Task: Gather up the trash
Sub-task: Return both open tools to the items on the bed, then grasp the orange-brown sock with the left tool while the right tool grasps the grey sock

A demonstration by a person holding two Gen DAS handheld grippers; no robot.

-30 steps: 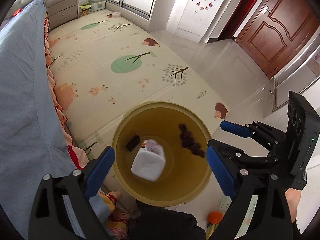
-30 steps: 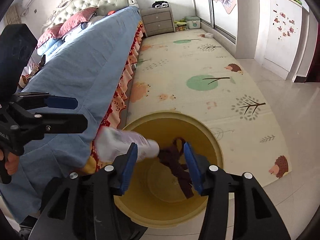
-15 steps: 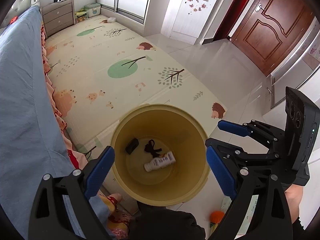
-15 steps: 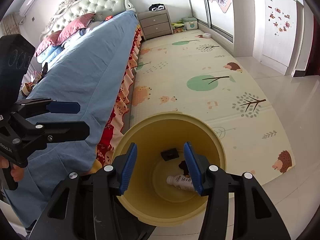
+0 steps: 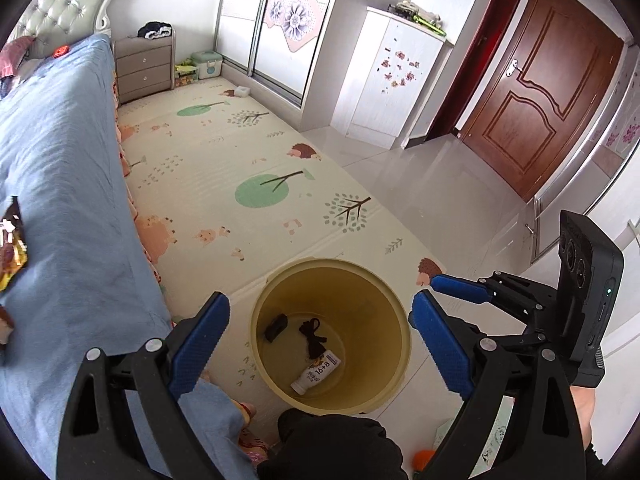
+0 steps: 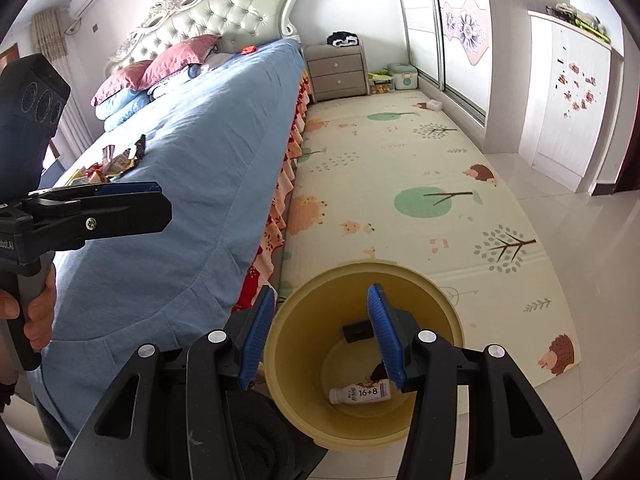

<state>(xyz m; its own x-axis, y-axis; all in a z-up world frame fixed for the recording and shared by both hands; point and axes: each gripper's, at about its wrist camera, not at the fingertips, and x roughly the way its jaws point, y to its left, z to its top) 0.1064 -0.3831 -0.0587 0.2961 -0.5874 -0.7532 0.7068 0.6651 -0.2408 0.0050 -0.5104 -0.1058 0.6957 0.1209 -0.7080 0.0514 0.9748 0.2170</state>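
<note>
A yellow bin (image 5: 384,292) stands on the floor beside the bed; it also shows in the right wrist view (image 6: 436,296). Inside lie a white bottle (image 5: 317,372) marked 16+8, a dark string (image 5: 313,334) and a small black object (image 5: 276,327). The bottle also shows in the right wrist view (image 6: 360,393). My left gripper (image 5: 320,340) is open and empty above the bin. My right gripper (image 6: 322,336) is open and empty above the bin's rim. Several snack wrappers (image 6: 114,162) lie on the blue bed cover; one shows at the left edge (image 5: 10,248).
The bed (image 6: 192,160) with a blue cover runs along the left. A patterned play mat (image 5: 240,184) covers the floor beyond the bin. A nightstand (image 5: 144,68), a white cabinet (image 5: 392,80) and a brown door (image 5: 540,92) stand at the far side.
The bottle and the dark string fell into the bin and came to rest on its bottom. Both grippers have risen and tilted up, so the bin looks smaller and lower.
</note>
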